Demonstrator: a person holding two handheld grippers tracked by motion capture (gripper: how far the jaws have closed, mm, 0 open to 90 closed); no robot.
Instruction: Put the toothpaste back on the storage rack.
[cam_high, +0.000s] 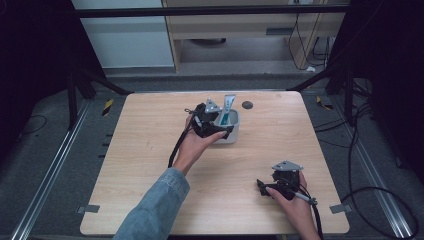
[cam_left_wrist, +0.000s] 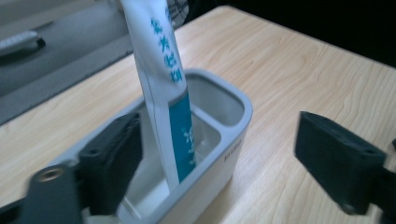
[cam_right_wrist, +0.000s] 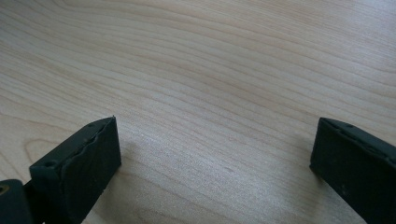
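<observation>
You are working in a lab-style recording station, not a home. Your wooden table (cam_high: 150, 195) stands alone on grey carpet, flanked by aluminium rails (cam_high: 47, 175) along the floor at its left and right edges. Black-and-yellow hazard tape (cam_high: 107, 106) marks the floor near the far corners. Black frame struts (cam_high: 95, 80) rise beside it, loose cables (cam_high: 380, 195) trail on the right, and a pale wooden cabinet (cam_high: 240, 25) stands beyond the far edge.

Left gripper (cam_high: 220, 131) extended forward on a sleeved arm, jaws spread wide. Right gripper (cam_high: 264, 188) held low, well behind it, jaws likewise parted.
</observation>
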